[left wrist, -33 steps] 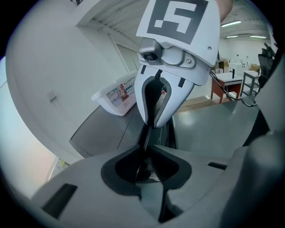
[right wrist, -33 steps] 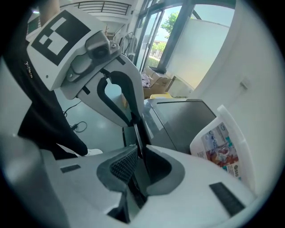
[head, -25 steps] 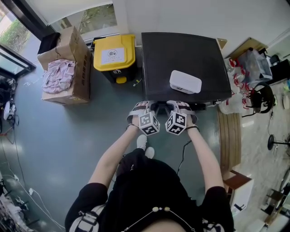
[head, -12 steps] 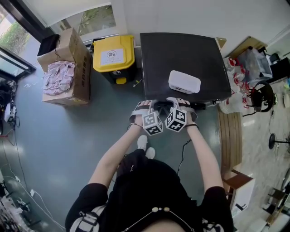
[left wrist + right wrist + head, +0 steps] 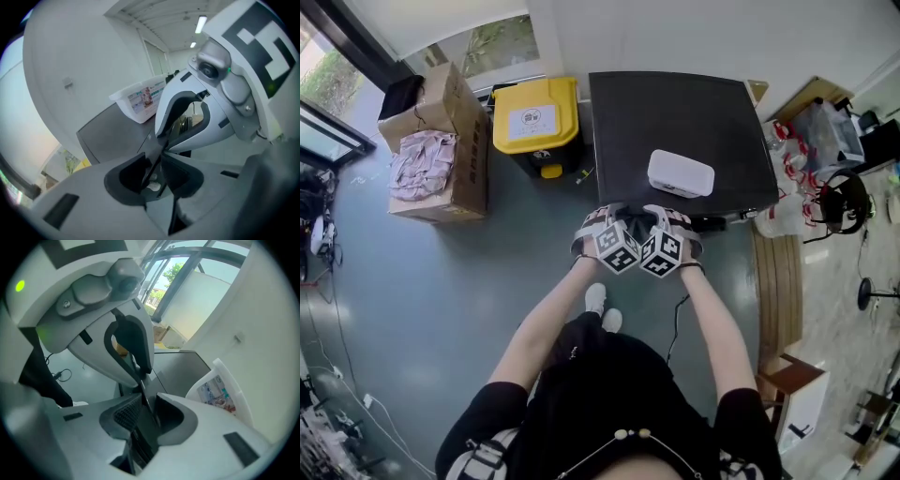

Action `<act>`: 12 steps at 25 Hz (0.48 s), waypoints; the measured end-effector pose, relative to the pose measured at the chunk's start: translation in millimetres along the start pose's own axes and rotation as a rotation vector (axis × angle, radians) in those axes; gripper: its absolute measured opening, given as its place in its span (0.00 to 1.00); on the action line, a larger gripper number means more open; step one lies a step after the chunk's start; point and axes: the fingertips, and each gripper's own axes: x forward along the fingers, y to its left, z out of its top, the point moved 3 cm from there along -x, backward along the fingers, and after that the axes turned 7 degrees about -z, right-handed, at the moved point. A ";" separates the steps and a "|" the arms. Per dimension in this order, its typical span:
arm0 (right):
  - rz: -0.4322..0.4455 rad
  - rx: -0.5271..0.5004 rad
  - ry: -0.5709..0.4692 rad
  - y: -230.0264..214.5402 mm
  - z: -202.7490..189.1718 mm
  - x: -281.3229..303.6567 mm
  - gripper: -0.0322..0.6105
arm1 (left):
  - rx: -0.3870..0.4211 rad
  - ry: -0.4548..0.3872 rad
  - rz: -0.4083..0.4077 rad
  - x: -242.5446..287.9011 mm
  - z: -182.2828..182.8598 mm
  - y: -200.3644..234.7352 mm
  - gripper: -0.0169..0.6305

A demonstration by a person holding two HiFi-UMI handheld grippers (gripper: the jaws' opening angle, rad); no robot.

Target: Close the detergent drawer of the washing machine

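Observation:
The washing machine (image 5: pixel 675 122) has a flat dark top, with a white lidded box (image 5: pixel 681 173) on it. A dark part (image 5: pixel 630 223), which looks like the detergent drawer, sticks out from its front edge. My left gripper (image 5: pixel 611 225) and right gripper (image 5: pixel 667 223) flank it, pressed close together and pointing down. In the left gripper view my left gripper (image 5: pixel 161 157) has just been opening; a thin slit shows, with nothing in it. In the right gripper view my right gripper (image 5: pixel 143 399) has just been closing; its jaws stand parted and hold nothing.
A yellow-lidded bin (image 5: pixel 534 114) stands left of the machine, and a cardboard box (image 5: pixel 441 141) of cloth further left. A wooden bench (image 5: pixel 773 281) and cluttered bags (image 5: pixel 811 141) lie to the right. A cable (image 5: pixel 680 319) trails on the grey floor near my feet.
Both grippers have drawn a little closer together and rolled slightly, so their marker cubes now almost touch. The hands stay at the machine's front edge.

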 end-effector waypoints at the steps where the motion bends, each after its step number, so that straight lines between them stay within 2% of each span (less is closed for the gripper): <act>1: -0.010 0.010 0.001 -0.9 0.3 0.9 0.21 | -0.024 -0.010 0.003 -0.1 0.2 1.7 0.18; 9: -0.034 0.063 0.029 0.0 1.5 1.8 0.22 | -0.125 -0.079 0.009 -2.1 -3.3 3.7 0.19; 12: -0.045 0.103 0.022 -0.6 0.6 1.3 0.22 | -0.126 -0.093 0.014 -2.7 -3.2 2.9 0.19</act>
